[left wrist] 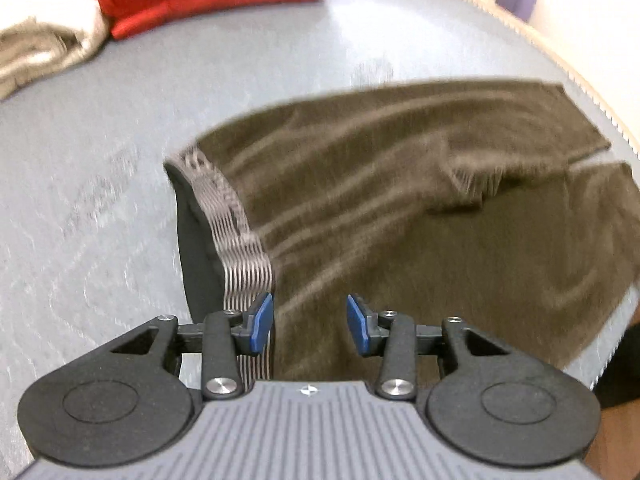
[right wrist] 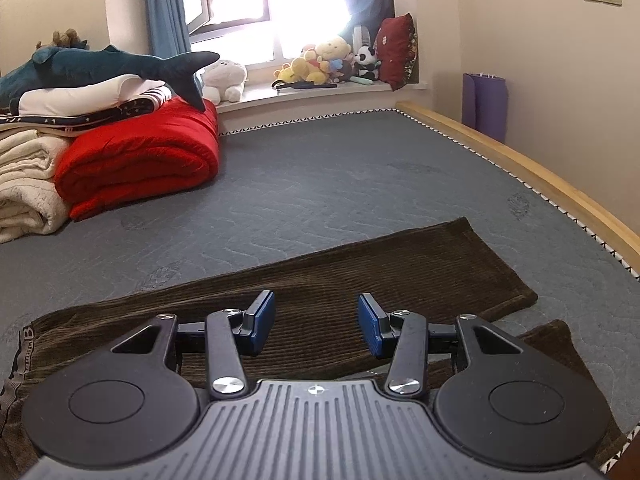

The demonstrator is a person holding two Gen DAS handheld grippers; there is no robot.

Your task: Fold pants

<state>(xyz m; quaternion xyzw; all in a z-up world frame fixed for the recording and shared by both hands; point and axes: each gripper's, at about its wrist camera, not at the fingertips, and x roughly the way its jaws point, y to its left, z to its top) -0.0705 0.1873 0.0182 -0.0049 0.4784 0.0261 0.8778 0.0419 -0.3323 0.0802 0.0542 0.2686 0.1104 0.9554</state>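
Lying flat on mattress (right wrist: 340, 184), brown pants (right wrist: 360, 276), legs running rightward

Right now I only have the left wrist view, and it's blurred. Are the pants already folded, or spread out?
Observer: Spread out on the mattress; in the right wrist view one leg lies flat and straight, the pants unfolded.
Operator: Is the right gripper holding them?
Observer: No. The right gripper is open above the fabric, with nothing between its fingers.
Operator: What's past the red blanket?
Observer: A window sill with plush toys, and a plush shark on the bedding stack.
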